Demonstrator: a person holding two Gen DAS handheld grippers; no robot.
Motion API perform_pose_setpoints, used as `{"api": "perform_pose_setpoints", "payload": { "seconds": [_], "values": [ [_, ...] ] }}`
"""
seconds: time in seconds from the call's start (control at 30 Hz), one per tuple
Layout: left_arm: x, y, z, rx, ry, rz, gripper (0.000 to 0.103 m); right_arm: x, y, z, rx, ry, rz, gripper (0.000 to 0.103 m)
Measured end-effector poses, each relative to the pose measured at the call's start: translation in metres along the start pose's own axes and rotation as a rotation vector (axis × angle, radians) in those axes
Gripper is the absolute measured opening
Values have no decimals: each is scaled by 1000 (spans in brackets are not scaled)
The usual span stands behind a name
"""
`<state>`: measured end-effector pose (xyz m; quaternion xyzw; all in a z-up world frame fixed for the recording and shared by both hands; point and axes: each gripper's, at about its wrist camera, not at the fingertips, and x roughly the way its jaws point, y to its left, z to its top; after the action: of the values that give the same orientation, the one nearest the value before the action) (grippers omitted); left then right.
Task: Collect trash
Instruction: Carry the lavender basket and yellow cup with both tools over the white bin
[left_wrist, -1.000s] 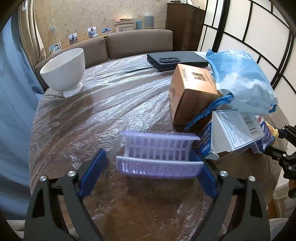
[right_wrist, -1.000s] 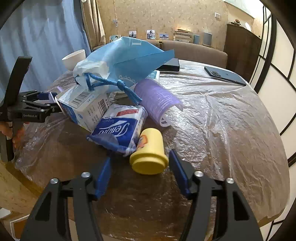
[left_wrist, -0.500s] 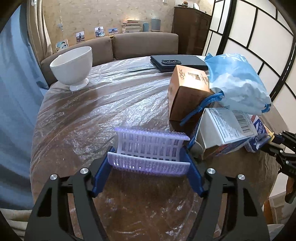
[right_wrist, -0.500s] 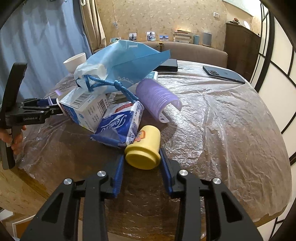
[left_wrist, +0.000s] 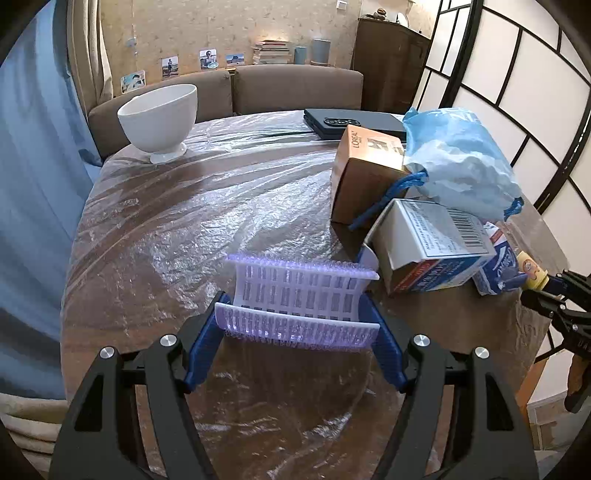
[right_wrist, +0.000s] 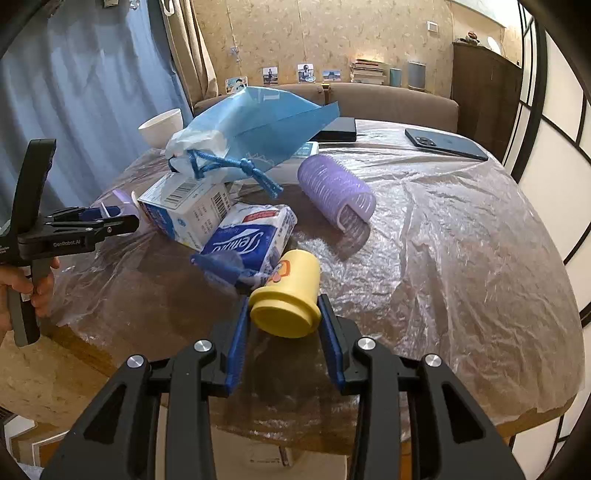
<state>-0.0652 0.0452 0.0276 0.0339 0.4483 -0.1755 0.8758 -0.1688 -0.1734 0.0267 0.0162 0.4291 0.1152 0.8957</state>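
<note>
My left gripper (left_wrist: 295, 332) is shut on a flattened purple hair roller (left_wrist: 299, 302), held just above the plastic-covered table (left_wrist: 166, 229). My right gripper (right_wrist: 282, 321) is shut on a small yellow cup (right_wrist: 288, 295) lying on its side, lifted slightly at the table's near edge. The cup also shows in the left wrist view (left_wrist: 532, 271). A pile sits between them: a white carton with a barcode (right_wrist: 188, 210), a blue tissue pack (right_wrist: 247, 240), a light blue drawstring bag (right_wrist: 255, 125), a second purple roller (right_wrist: 334, 188) and a brown box (left_wrist: 364, 173).
A white bowl (left_wrist: 159, 114) stands at the far left of the table. A dark case (left_wrist: 354, 122) and a dark phone (right_wrist: 445, 144) lie at the back. A sofa (left_wrist: 295, 88) stands behind the table. A curtain hangs to the left.
Both grippers closed from open onto their objects: the left on the purple roller, the right on the yellow cup. Both objects have since lifted slightly.
</note>
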Motion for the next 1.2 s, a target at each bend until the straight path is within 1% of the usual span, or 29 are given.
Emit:
{"api": "perform_pose_setpoints", "payload": {
  "seconds": [0.5,0.77,1.07,1.2],
  "values": [
    [-20,-19,-15,-42,-16,-11,72,-6,-2,-4,0,11,29,36],
    [-32,-38,-23,-26,-25,-13,72,-12,-1,-8,-8,14,46,36],
    [-42,-59,-37,-30,-21,-42,72,-21,3,-14,-27,20,71,36],
    [-47,-68,-44,-27,-21,-42,72,-27,7,-18,-36,22,87,36]
  ]
}}
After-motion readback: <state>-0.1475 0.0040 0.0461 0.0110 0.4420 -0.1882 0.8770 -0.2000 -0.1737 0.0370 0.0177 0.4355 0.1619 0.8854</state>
